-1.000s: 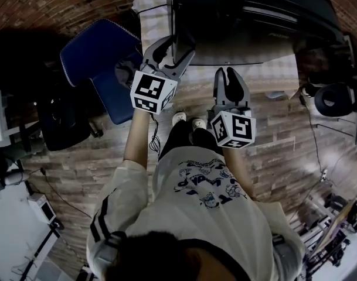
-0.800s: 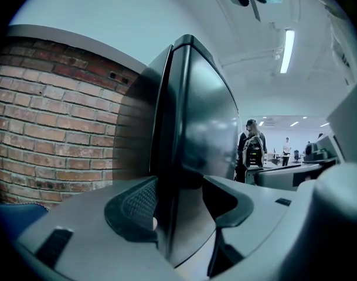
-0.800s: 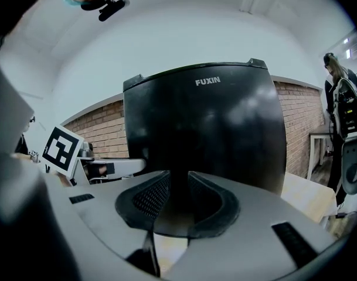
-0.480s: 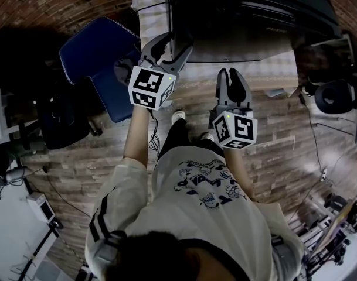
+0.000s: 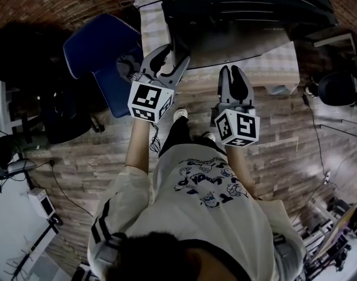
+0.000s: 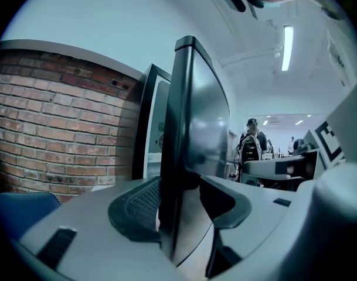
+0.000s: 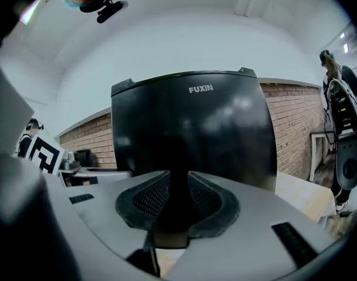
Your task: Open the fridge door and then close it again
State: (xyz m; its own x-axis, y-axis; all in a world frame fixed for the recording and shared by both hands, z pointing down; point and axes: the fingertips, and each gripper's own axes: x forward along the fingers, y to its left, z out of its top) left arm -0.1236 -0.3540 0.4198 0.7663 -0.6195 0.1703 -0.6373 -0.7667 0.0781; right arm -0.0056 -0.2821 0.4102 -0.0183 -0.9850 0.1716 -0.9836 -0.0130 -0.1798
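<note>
1. Black fridge (image 5: 254,16): top centre of the head view, standing on a checked cloth (image 5: 278,63).
2. Glossy door (image 5: 173,34): ajar, with its free edge jutting down toward frame centre-left. It is seen edge-on in the left gripper view.
3. Grey left gripper (image 5: 174,54): centre-left of the head view, at the door's free edge. Its jaws have just been closing and now pinch that edge, one pad on each face.
4. Grey right gripper (image 5: 233,70): just right of centre, near the fridge front but apart from it. Its jaws are drawn close with a narrow gap, and nothing is between them.
5. Blue chair (image 5: 99,45): upper left, on the wooden floor (image 5: 284,145).
6. Red brick wall (image 6: 49,133): left side of the left gripper view, behind the door.
</note>
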